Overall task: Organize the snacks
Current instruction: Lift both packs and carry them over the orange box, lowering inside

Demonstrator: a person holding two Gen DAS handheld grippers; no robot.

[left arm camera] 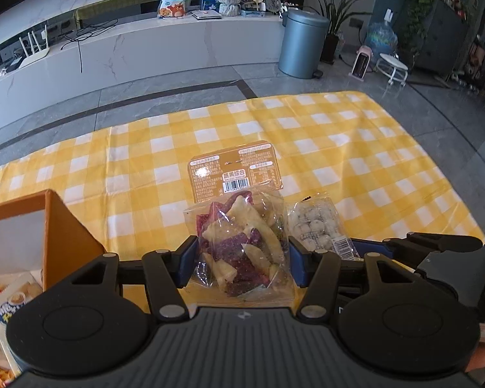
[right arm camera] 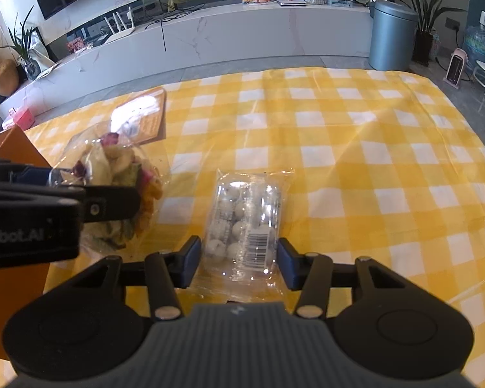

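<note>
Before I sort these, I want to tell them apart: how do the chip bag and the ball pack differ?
The chip bag holds purple and pale irregular pieces; the ball pack holds round whitish balls. The chip bag has an orange card header; the ball pack is clear with a barcode sticker. The chip bag sits between the left gripper fingers, the ball pack between the right gripper fingers. Both are clear plastic on the checked cloth.
</note>
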